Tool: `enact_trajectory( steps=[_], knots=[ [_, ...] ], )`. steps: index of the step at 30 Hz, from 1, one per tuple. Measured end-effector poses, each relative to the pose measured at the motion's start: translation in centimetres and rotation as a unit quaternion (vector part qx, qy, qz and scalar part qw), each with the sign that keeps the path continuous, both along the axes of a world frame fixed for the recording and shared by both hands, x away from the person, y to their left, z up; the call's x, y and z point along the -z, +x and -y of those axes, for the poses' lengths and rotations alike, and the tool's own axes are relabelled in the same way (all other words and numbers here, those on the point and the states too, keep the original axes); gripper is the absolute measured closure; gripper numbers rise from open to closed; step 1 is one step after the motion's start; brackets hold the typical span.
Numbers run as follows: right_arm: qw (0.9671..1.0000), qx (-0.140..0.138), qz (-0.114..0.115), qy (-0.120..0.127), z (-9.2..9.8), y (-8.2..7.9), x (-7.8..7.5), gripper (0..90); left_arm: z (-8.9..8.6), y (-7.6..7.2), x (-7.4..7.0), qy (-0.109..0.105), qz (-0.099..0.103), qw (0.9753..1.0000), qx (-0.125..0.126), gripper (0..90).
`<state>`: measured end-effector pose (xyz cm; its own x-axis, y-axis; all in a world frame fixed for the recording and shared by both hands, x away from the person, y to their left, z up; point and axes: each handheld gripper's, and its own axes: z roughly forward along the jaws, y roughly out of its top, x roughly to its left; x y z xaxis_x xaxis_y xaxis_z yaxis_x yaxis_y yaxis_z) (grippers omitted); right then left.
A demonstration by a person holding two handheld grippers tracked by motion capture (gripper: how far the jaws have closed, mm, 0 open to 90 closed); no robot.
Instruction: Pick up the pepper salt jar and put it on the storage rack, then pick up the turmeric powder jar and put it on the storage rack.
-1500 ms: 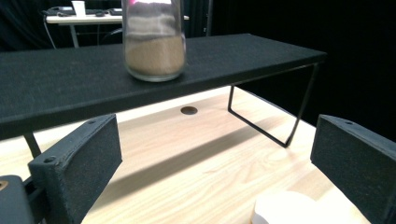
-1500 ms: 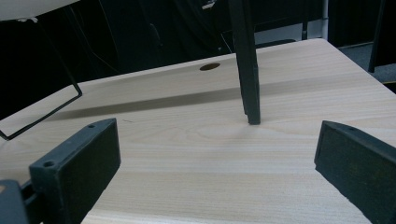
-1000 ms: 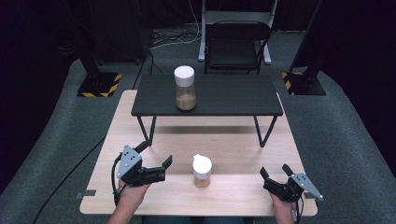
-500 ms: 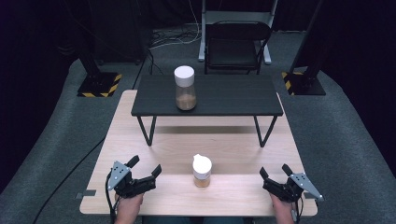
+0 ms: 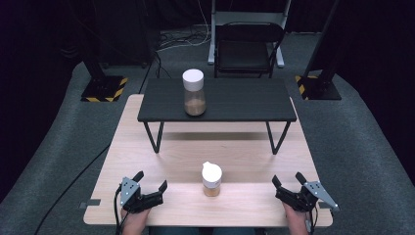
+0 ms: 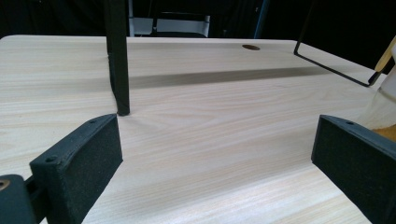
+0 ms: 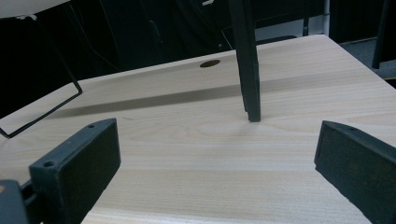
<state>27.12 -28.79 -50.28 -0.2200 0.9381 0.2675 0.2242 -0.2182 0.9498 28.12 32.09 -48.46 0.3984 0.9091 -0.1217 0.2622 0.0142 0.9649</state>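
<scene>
Jars (image 5: 212, 178): two; tongs (image 5: 150, 184): two.

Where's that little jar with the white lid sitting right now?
In the high view, the small white-lidded glass jar stands upright on the light wooden table, near its front edge, between the left gripper and the right gripper, touching neither.

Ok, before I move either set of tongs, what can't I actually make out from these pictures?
- Small jar, high view: too small to identify its brownish contents; in the left gripper view the right edge cuts it off.
- Tall jar on the black shelf: contents too small to name.
- Under the shelf, high view: its top hides the tabletop there.
- Left tongs, right tongs: both empty.
</scene>
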Motion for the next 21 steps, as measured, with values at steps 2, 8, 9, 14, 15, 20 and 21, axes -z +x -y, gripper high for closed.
enact_trajectory(
  steps=[2,8,9,14,15,20,21],
  knots=[
    [1.0,0.0,-0.001,0.003,0.1,0.0,0.0,0.0,0.0,-0.2,0.5,0.005,0.002,1.0,-0.007,1.3],
    [1.0,0.0,-0.002,-0.003,-0.1,0.1,-0.1,0.0,0.3,-0.3,0.9,0.017,0.007,0.9998,-0.008,1.5],
    [1.0,0.001,-0.002,-0.003,-0.1,0.0,-0.1,0.0,0.4,-0.3,0.9,0.02,0.007,0.9997,-0.009,1.5],
    [1.0,0.001,0.0,-0.009,-0.3,0.0,-0.1,0.0,0.8,-0.3,0.7,0.036,0.009,0.9993,-0.009,0.0],
    [1.0,0.001,0.001,-0.01,-0.3,0.0,-0.1,0.0,0.8,-0.3,0.7,0.034,0.005,0.9994,-0.011,0.0],
    [0.9999,0.003,0.003,-0.014,-0.5,0.0,-0.1,0.0,0.9,-0.2,0.6,0.033,0.001,0.9993,-0.019,0.0],
    [0.9999,0.005,0.004,-0.014,-0.5,-0.1,-0.2,0.0,1.0,-0.2,0.6,0.034,0.001,0.9992,-0.018,0.0]
  ],
)
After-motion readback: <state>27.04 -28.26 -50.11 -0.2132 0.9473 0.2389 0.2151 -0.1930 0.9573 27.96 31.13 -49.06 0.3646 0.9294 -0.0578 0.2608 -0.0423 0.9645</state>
